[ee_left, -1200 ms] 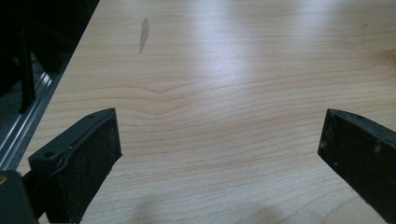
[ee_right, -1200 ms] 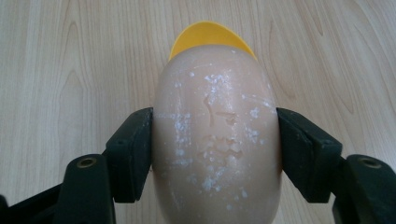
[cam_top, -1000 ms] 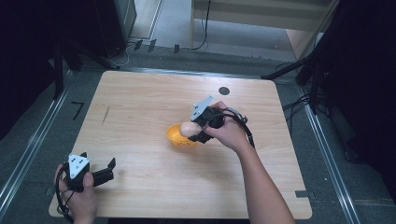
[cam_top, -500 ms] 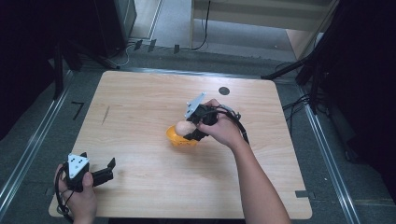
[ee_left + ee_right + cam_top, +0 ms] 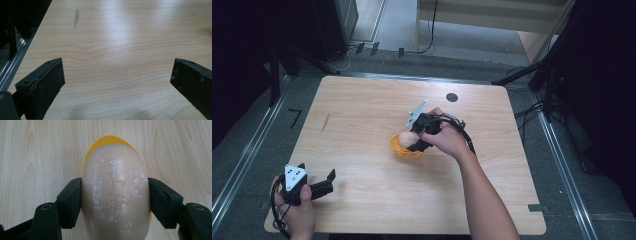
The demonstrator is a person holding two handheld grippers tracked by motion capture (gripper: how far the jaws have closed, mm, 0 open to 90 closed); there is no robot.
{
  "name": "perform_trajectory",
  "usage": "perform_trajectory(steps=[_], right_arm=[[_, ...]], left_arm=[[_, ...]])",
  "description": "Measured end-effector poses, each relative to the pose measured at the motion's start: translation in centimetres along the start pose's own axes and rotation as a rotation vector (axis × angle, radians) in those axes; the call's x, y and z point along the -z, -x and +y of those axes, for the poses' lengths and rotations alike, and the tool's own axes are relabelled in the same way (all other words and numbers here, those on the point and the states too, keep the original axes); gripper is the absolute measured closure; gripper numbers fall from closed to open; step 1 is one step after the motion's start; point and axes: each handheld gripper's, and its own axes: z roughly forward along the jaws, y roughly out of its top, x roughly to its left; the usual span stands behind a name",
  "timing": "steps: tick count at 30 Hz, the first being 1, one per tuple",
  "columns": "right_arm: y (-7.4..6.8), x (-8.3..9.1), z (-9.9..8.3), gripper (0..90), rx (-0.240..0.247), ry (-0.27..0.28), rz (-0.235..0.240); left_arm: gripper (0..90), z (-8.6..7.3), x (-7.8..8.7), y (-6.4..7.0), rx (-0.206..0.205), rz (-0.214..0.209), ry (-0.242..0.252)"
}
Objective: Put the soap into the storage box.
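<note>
A pale beige egg-shaped object (image 5: 115,192) is clamped between the jaws of my right gripper (image 5: 115,200), which is shut on it. Right under it sits a small yellow cup (image 5: 110,140), whose rim shows beyond the egg. From the high view the egg (image 5: 406,140) is over the yellow cup (image 5: 401,149) near the middle of the wooden table (image 5: 362,110), with my right gripper (image 5: 414,141) tilted down onto it. Whether the egg touches the cup I cannot tell. My left gripper (image 5: 330,181) rests open at the table's near left corner, its jaws wide apart over bare wood (image 5: 117,75).
A small black round mark (image 5: 452,97) lies on the table's far side. A dark streak (image 5: 76,17) marks the wood ahead of the left gripper. Metal rails (image 5: 242,160) run along both sides of the table, and cables (image 5: 532,107) hang off its right edge.
My right gripper has tipped and shifted slightly left and down with the egg over the yellow cup. The left gripper has stayed in place.
</note>
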Motion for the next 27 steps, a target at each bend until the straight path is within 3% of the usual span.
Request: perform_trajectory(steps=[14,17,27], right_arm=[[0.3,-0.9,-0.1,32.8,-0.03,-0.026,0.023],[0.6,-0.6,-0.2,29.5,-0.063,0.018,0.049],[0.4,0.7,-0.6,27.2,-0.068,0.046,-0.016]], left_arm=[[0.0,0.0,0.0,0.0,0.003,0.0,0.002],[0.0,0.0,0.0,-0.1,0.005,-0.001,0.004],[0.0,0.0,0.0,-0.1,0.006,0.0,0.004]])
